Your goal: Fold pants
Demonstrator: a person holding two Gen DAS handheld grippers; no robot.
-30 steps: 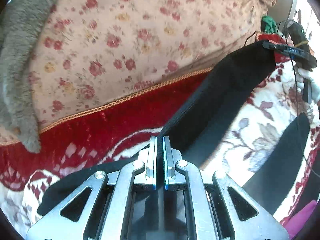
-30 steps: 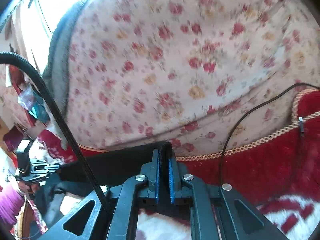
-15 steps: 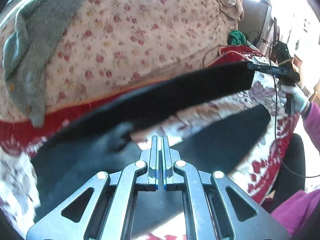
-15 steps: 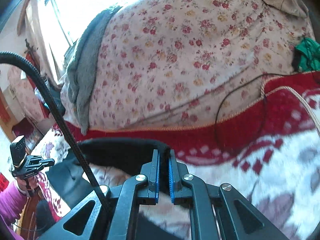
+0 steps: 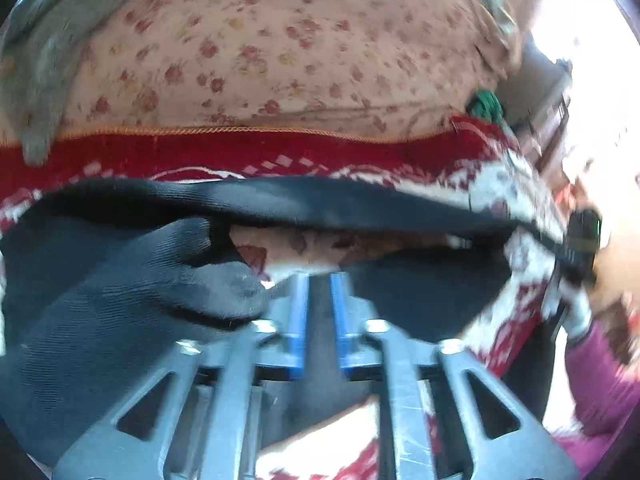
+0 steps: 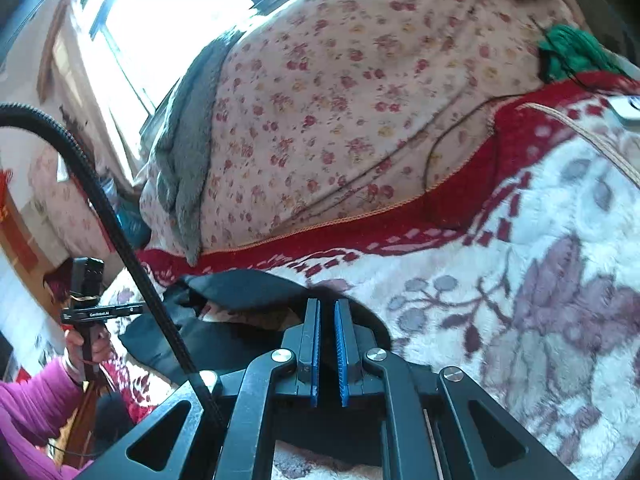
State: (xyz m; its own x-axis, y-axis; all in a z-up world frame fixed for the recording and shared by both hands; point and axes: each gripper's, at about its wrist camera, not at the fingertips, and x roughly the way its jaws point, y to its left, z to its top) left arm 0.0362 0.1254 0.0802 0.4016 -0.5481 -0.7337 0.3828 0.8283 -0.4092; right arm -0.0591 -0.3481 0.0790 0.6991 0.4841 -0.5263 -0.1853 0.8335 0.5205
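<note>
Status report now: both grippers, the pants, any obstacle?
Left gripper jaws just opening, pants in the gap. Right gripper shut on pants edge. Black cable beside right gripper.

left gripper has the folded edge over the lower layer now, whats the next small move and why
Probably finish opening the left gripper and draw it back. Its jaws have just been opening, with black cloth between the pads, and the pants already lie doubled on the blanket. The right gripper looks shut on its end and could release next.
</note>
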